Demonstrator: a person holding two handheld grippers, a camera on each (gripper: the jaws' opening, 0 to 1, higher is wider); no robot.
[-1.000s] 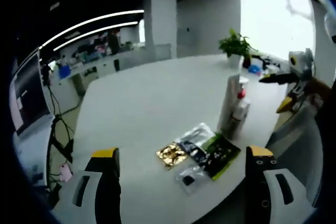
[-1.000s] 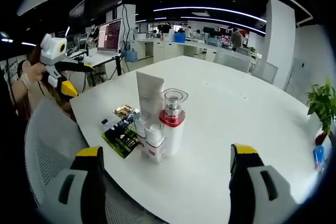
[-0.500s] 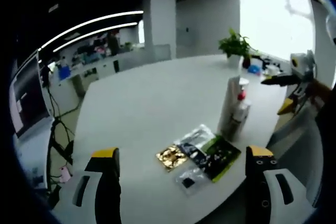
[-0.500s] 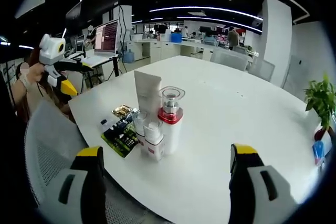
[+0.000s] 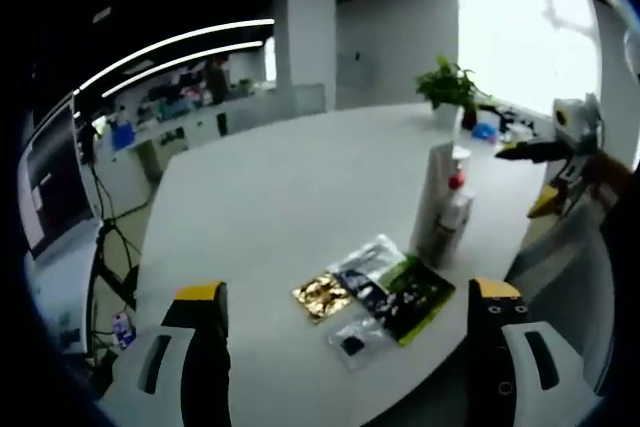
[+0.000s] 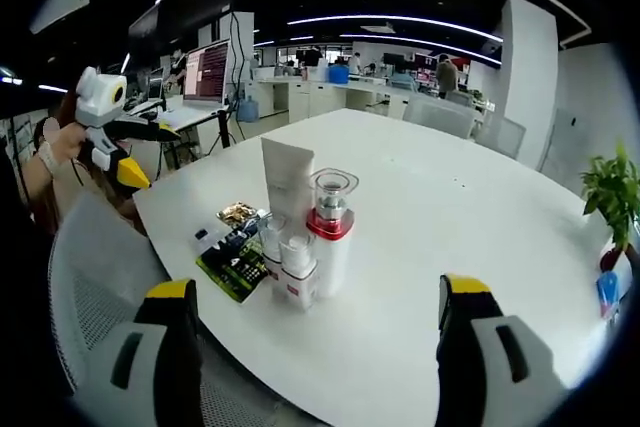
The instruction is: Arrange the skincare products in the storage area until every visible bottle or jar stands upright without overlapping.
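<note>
— What can be said of the grippers, and where are the products kept?

— Both are held wide apart with nothing between the jaws. The right gripper (image 6: 310, 347) is poised off the near edge of the white table (image 6: 450, 217), and the left gripper (image 5: 345, 347) off the adjoining edge. The products are grouped close to the table's near edge: a tall white tube (image 6: 288, 179), a red-collared pump bottle (image 6: 329, 232) and two small clear-capped bottles (image 6: 296, 265), all upright and packed just beside one another.

— How many of each are counted?

— One tube, one pump bottle and two small bottles are counted in the right gripper view. The sachets (image 5: 375, 292) lying flat beside them, nearer the table's edge, overlap; about four are made out, though the exact number cannot be told.

— What might go wrong from here?

— The upright items are crowded, so a jaw brought in for one bottle could well catch its neighbour, and the tall tube looks likeliest to be toppled. Because the group sits near the edge, anything knocked over could be rolled off onto the mesh chair (image 6: 90, 277). The slick sachets might also be dragged under a bottle and leave it tilted.
</note>
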